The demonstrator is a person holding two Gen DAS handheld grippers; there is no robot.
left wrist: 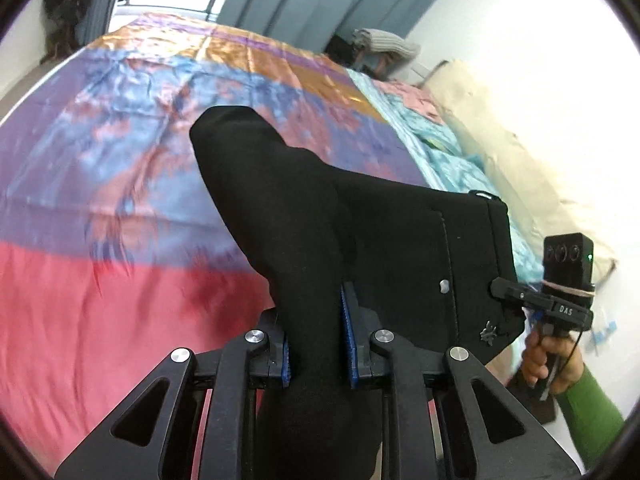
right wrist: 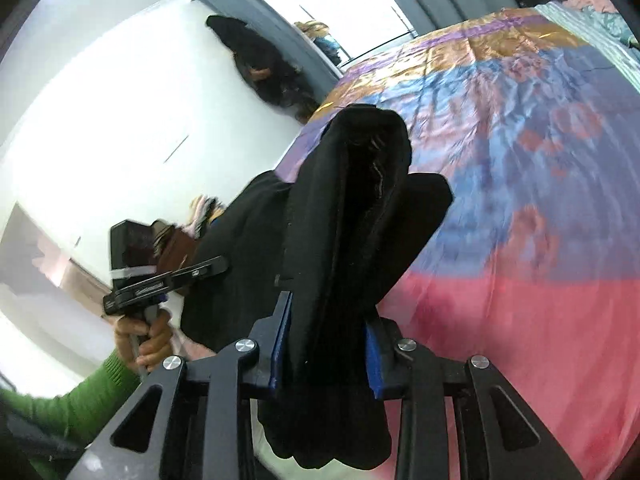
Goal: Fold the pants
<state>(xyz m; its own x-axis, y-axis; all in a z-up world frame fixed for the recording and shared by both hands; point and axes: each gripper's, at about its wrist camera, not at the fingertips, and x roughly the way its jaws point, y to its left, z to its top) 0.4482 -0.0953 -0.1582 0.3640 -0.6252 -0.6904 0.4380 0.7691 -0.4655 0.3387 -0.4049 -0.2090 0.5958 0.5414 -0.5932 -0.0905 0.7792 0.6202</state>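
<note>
Hanging between both tongs (left wrist: 316, 340) (right wrist: 328, 344), black pants (left wrist: 360, 220) (above the bedspread (left wrist: 120, 160))

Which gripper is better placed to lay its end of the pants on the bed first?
Probably the left gripper. It clamps a single leg of the pants that already reaches out over the bed. The right gripper clamps a thick bunch that hangs near the bed's edge.

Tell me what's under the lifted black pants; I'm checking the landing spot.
Under the pants lies the colourful bedspread. The patch directly behind the fabric is covered.
</note>
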